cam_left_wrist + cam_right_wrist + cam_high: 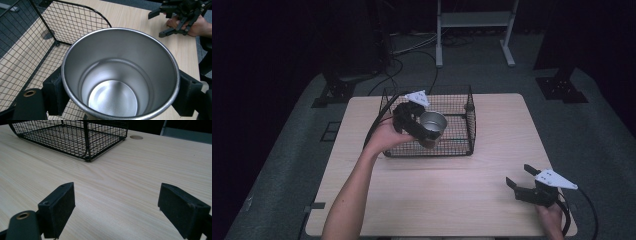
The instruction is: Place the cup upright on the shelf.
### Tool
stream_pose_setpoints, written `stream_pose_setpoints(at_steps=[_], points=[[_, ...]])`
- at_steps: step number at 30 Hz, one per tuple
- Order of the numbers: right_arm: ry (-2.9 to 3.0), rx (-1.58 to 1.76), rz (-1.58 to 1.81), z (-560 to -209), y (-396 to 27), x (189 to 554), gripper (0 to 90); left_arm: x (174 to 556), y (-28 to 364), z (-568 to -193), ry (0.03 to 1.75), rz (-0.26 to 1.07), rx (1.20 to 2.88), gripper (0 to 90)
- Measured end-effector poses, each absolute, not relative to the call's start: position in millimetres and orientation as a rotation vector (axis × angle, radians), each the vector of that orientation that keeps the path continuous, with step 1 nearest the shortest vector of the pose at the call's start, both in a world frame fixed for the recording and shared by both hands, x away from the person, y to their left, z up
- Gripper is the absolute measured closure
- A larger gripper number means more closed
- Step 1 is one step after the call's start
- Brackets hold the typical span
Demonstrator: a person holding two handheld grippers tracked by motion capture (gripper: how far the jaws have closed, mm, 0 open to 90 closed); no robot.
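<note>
High view: light wooden counter [452, 200] with a black wire basket [462, 145] on its far half. The left hand-held gripper [424, 131] is held by the left hand [384, 136] over the basket's near-left part, clamped on a steel cup [432, 125]. The cup's open mouth tilts up toward the camera; whether its base touches the basket floor cannot be told. The right hand-held gripper [518, 176] sits at the near right corner of the counter, held by the right hand [551, 215], jaws apart, nothing between them, well apart from the basket.

Left gripper view: the steel cup [120, 75] seen from above its rim, inside bare and shiny. One black jaw presses each side of the cup wall, left and right. Basket mesh [50, 30] lies behind and to the left of the cup. Farther off, at the upper right, the right hand-held gripper [156, 23] is on the counter [130, 17], jaws spread.

Right gripper view: the two black jaws stand wide apart, low over the bare counter [125, 182], holding nothing. The wire basket [75, 137] stands ahead at the upper left, with a corner nearest the camera. A small round hole [136, 137] in the counter shows just beside the basket's right end.
</note>
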State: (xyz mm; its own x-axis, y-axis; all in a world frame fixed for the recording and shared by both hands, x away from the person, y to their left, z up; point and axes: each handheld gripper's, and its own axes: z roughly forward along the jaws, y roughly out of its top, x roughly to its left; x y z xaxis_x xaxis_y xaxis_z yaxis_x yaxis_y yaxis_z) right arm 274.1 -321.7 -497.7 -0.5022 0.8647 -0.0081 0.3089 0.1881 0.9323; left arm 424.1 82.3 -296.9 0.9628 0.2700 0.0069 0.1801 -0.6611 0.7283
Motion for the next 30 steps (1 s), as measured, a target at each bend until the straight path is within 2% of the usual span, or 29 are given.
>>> stream_pose_setpoints(at_steps=[15,30], points=[[1.918,1.094,1.309,-497.6,-322.0,274.0,13.5,450.1,68.0,-287.8,0.322,0.152,2.325,17.5],[1.918,1.096,1.316,-497.6,-321.6,273.8,13.5,485.7,66.6,-296.1,0.440,0.179,2.286,17.5]])
